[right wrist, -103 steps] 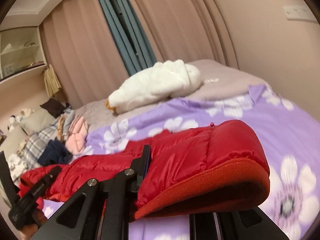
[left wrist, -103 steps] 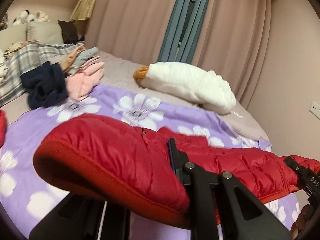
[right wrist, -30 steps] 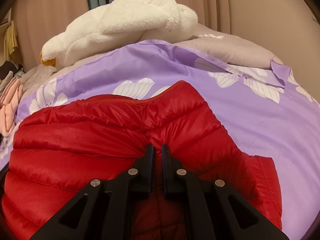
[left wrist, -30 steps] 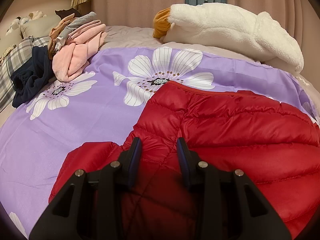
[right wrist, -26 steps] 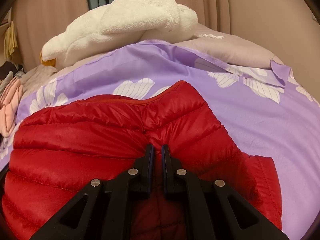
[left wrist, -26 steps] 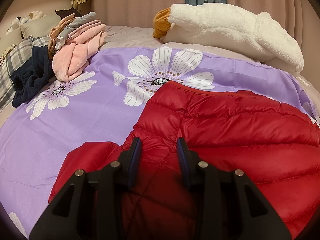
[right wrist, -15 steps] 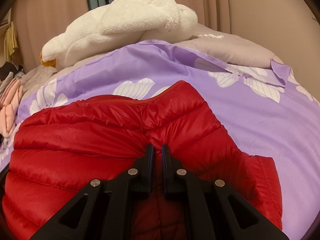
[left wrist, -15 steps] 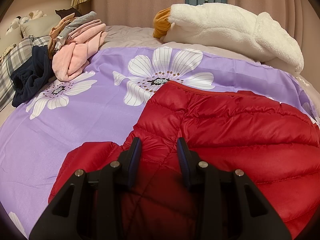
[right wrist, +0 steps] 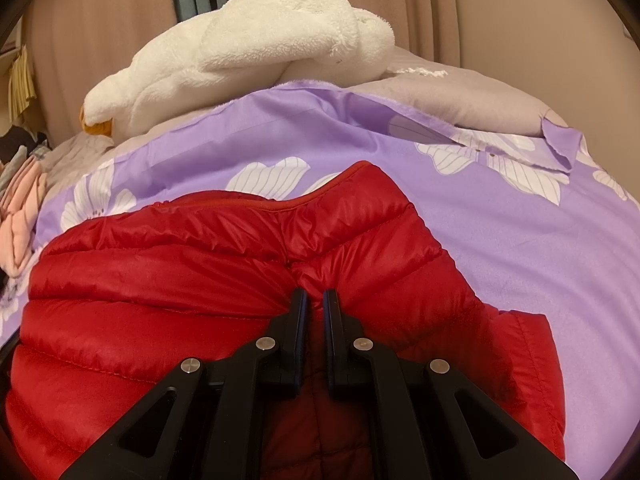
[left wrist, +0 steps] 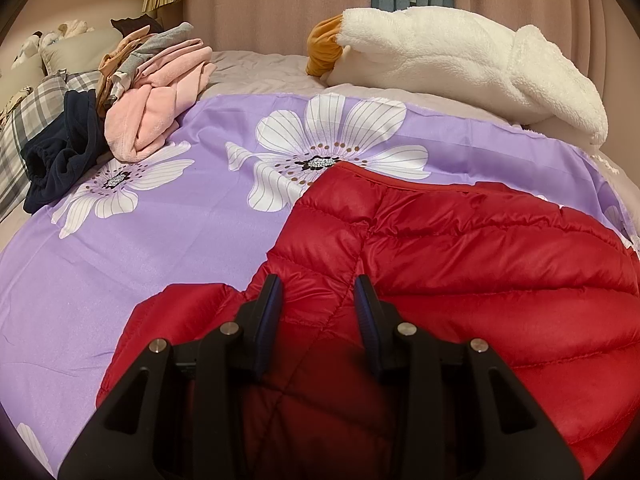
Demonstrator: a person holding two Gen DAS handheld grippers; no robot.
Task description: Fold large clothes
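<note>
A red puffer jacket (left wrist: 460, 264) lies folded on the purple flowered sheet (left wrist: 160, 232) of a bed. My left gripper (left wrist: 318, 292) rests over the jacket's left part. Its jaws stand apart, with padded fabric lying loose between them, so it is open. In the right wrist view the same jacket (right wrist: 180, 272) fills the lower half. My right gripper (right wrist: 315, 300) is shut on a pinch of it, and creases run into the fingertips. A sleeve or flap pokes out at the right (right wrist: 532, 340).
A white plush goose (left wrist: 460, 56) lies across the far side of the bed. A pile of pink and grey clothes (left wrist: 160, 96) and a navy garment (left wrist: 64, 156) sit at the far left. Beige curtains (left wrist: 260, 0) hang behind.
Over the last second nothing has moved. A few seconds ago both grippers held the jacket up above the bed; now it lies on the sheet and the left jaws stand wider.
</note>
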